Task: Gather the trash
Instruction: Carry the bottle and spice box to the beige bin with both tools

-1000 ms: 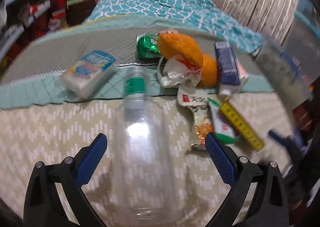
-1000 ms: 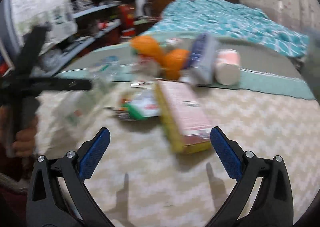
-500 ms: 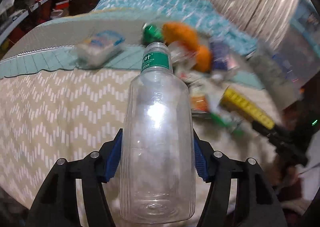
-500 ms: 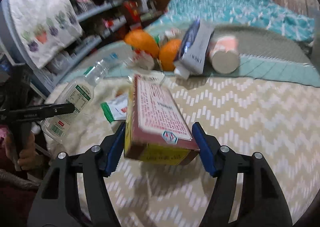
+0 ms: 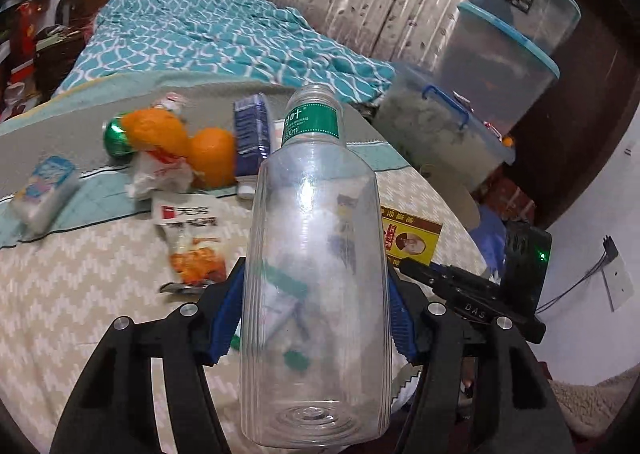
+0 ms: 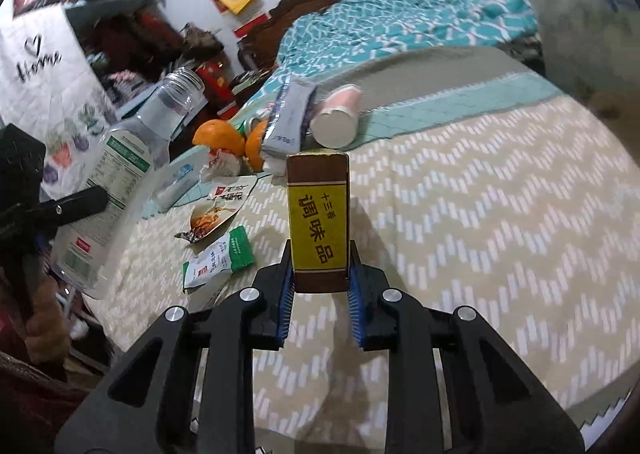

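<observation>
A clear plastic bottle (image 5: 316,254) with a green label and no cap is clamped across its body by my left gripper (image 5: 316,286), held above the bed. In the right wrist view the same bottle (image 6: 120,173) hangs at the left. My right gripper (image 6: 320,254) has a yellow and brown carton box (image 6: 318,205) between its blue pads, narrow side up. Its jaws are closing and the pads press on the box's sides. That box (image 5: 412,234) shows behind the bottle in the left wrist view.
On the zigzag bedspread (image 6: 480,213) lie a snack wrapper (image 5: 188,238), a green and white sachet (image 6: 220,260), two oranges (image 5: 212,161), a blue carton (image 5: 252,129), a green can (image 5: 116,139), a tissue pack (image 5: 44,189) and a paper cup (image 6: 336,121). Stacked plastic bins (image 5: 440,125) stand to the right.
The left gripper closed on the bottle, raised it and swung right. The right gripper's jaws closed on the box, which now stands narrow side up and has lifted off the bed.
</observation>
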The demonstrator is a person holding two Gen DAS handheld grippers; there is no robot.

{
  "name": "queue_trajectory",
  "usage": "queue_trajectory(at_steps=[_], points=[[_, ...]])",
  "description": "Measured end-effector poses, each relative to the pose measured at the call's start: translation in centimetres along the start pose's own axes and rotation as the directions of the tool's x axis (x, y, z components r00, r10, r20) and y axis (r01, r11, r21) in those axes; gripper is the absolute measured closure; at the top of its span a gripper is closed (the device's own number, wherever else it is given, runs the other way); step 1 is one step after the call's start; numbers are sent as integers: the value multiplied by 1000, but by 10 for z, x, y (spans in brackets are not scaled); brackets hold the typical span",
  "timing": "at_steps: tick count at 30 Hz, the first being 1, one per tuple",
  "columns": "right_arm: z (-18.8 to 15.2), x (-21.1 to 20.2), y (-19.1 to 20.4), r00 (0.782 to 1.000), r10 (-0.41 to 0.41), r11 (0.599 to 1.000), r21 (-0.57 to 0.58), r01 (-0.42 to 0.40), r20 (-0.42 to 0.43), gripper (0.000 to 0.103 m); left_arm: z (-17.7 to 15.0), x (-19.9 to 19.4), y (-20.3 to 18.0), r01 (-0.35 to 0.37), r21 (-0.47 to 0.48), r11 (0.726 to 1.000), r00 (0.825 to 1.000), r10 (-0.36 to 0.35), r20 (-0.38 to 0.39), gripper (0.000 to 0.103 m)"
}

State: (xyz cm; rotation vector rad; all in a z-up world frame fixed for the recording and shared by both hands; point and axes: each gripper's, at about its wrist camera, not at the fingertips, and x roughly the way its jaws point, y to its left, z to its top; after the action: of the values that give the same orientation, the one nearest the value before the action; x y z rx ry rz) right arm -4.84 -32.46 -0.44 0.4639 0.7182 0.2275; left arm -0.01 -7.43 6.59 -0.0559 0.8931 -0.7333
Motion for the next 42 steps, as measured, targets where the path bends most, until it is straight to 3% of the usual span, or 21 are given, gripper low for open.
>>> queue_trajectory(at_steps=[7,9,10,11,15,16,18,19,23,27,35,42], points=[[-4,7,-9,998,-60,998,18,60,-23,73,-6,3,8,-15,-28,999,1000,14,-20,44],[-3,12,-7,996,-88,996,3,88,-29,56,-7,3,13,-18,-44,999,1000,17,-22,44],[-1,13,-5,995,-94,996,-8,94,-27,32,-8,3,15,-18,-48,999,1000,17,-22,44],[0,14,-1,995,-98,995,-26,97,-18,26,-8,3,17,-19,-52,998,1000,18,-22,44],[9,27,13,991,-126,987,-108,122,-38,25,-12,1,20,-10,-60,998,1000,9,-18,43],[11,31,15,990,-131,985,-116,125,-47,26,-12,1,20,-7,-59,998,1000,6,-19,43],[11,41,16,989,-125,986,-125,115,-83,46,-12,1,20,-5,-56,998,1000,4,-19,43],[11,45,15,987,-125,986,-121,113,-99,75,-12,1,19,-3,-52,999,1000,2,-20,44],[10,42,-3,994,-37,999,9,38,-101,78,-9,1,14,2,-33,999,1000,-3,-19,43],[10,23,-39,999,27,980,197,-19,-36,78,-5,8,3,17,-2,1000,999,-17,-31,43],[6,-9,-82,998,10,934,356,-30,59,78,18,51,-42,95,96,991,991,-85,-99,44],[-1,-38,-119,989,-54,889,458,-15,136,78,35,99,-83,156,172,973,976,-126,-176,44]])
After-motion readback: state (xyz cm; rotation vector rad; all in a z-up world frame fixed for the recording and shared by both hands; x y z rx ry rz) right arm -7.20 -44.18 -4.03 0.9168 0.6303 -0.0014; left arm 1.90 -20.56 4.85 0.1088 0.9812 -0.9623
